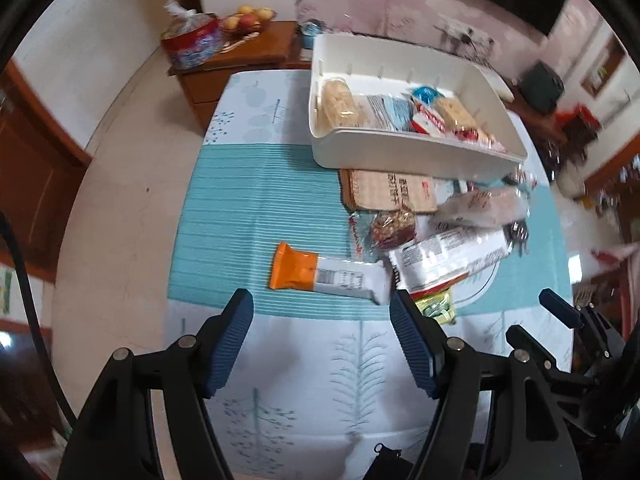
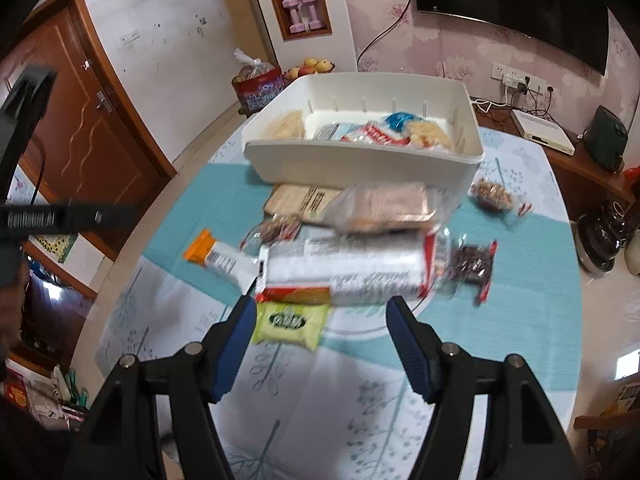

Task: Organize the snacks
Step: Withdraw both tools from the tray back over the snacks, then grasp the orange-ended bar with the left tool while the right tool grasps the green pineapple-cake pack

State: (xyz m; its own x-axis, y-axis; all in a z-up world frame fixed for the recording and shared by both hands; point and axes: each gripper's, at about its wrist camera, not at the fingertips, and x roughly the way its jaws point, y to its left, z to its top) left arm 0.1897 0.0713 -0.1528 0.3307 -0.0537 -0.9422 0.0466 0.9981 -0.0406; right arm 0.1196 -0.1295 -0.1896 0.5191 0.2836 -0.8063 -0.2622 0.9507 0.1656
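A white bin (image 1: 408, 148) holding several wrapped snacks stands at the far side of the table; it also shows in the right wrist view (image 2: 352, 160). In front of it lies a loose pile: an orange-and-white bar (image 1: 320, 276) (image 2: 216, 258), a large white-and-red packet (image 1: 444, 260) (image 2: 344, 272), a yellow-green packet (image 1: 436, 306) (image 2: 290, 322), a brown packet (image 1: 388, 192) and a clear bag (image 2: 384, 206). My left gripper (image 1: 322, 304) is open and empty just before the orange bar. My right gripper (image 2: 322, 312) is open and empty, above the yellow-green packet.
A teal and white patterned cloth (image 1: 256, 208) covers the table. Two dark nut snacks (image 2: 470, 266) (image 2: 494, 194) lie right of the pile. A wooden sideboard (image 1: 240, 56) with a red tin and fruit stands behind. The right gripper's fingers (image 1: 560, 312) show at the left view's right edge.
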